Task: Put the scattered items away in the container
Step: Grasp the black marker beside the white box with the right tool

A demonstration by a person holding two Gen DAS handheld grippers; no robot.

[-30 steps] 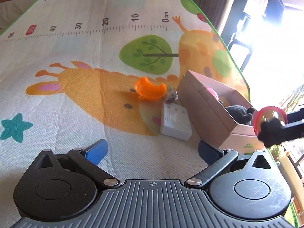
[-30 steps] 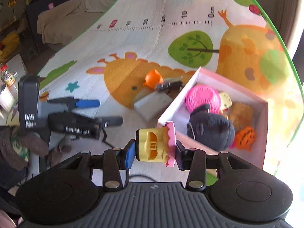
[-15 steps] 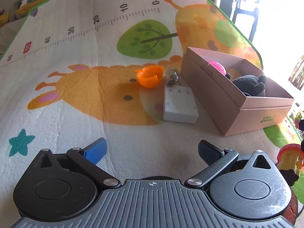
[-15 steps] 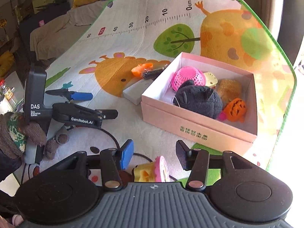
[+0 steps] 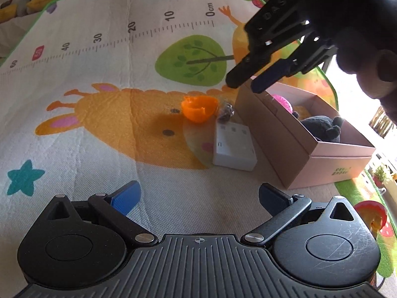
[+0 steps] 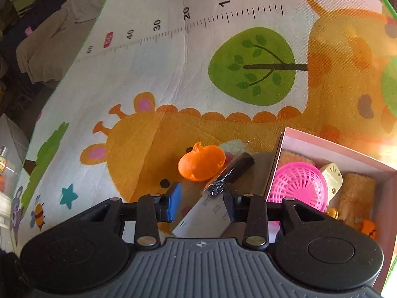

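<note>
The pink cardboard box (image 5: 295, 149) stands on the play mat with a black plush (image 5: 322, 126) and a pink basket (image 6: 300, 186) inside. Left of it lie an orange plastic toy (image 5: 198, 108), a small dark metal item (image 5: 225, 113) and a white flat box (image 5: 234, 146). My left gripper (image 5: 198, 196) is open and empty, low over the mat, short of the white box. My right gripper (image 6: 201, 201) is open and empty, hovering above the white box (image 6: 206, 218) and the orange toy (image 6: 201, 165). A yellow and pink toy (image 5: 371, 216) lies on the mat by the box's near corner.
The box also holds a cream item (image 6: 332, 176), a brown plush (image 6: 357, 193) and an orange pumpkin toy (image 6: 368, 228). A gloved hand (image 5: 367, 57) holds the right gripper (image 5: 248, 82) over the box's far left corner. The mat's green edge (image 5: 347, 188) runs right of the box.
My right gripper opened and let go of the yellow and pink toy, which dropped onto the mat outside the box. It then moved forward over the scattered items. The left gripper stayed open.
</note>
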